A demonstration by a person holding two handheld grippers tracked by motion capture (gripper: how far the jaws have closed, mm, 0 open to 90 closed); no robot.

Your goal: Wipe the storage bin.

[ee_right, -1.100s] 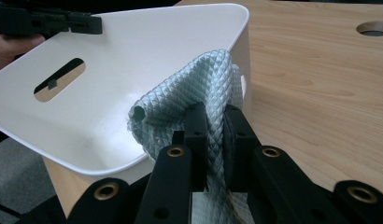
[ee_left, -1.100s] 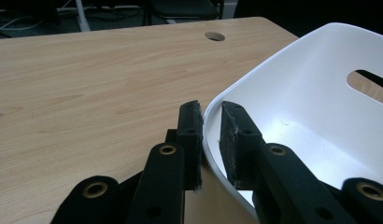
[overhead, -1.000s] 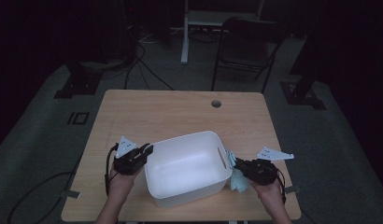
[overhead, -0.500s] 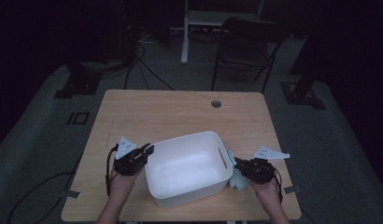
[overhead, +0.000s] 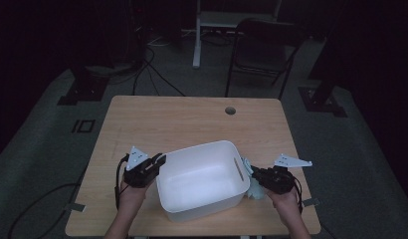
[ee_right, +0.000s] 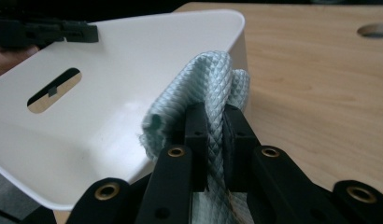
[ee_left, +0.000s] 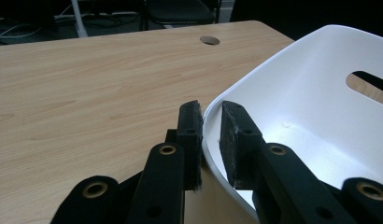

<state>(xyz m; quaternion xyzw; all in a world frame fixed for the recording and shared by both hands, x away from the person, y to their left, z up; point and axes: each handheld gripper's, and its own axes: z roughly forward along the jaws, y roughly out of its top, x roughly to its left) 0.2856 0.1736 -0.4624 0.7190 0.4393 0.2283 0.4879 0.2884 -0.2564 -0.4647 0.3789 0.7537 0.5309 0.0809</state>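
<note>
From the high view we see a light wooden desk (overhead: 192, 124) with a round hole (overhead: 230, 110) near its far edge. A white plastic tub with slot handles (overhead: 202, 184) sits near the front edge. Our left tool (overhead: 154, 163) is at the tub's left rim and our right tool (overhead: 256, 175) is at its right side. A pale blue woven cloth (overhead: 254, 188) peeks out by the right tool, mostly hidden behind the tub wall and the tool. The room behind is very dark; we can make out a dark folding chair (overhead: 264, 52) and cables on the floor, but not much more.

In the left gripper view, our left tool (ee_left: 209, 119) is clamped on the white tub's rim (ee_left: 236, 88), one jaw outside and one inside. The tub runs off the picture at the right.

In the right gripper view, our right tool (ee_right: 216, 122) is squeezed tight on the pale blue cloth (ee_right: 203, 88), just beside the tub's outer wall (ee_right: 110, 107). The cloth's lower end is hidden by the tool. The other tool (ee_right: 82, 31) shows across the tub.

We cannot read any writing or labels anywhere.
</note>
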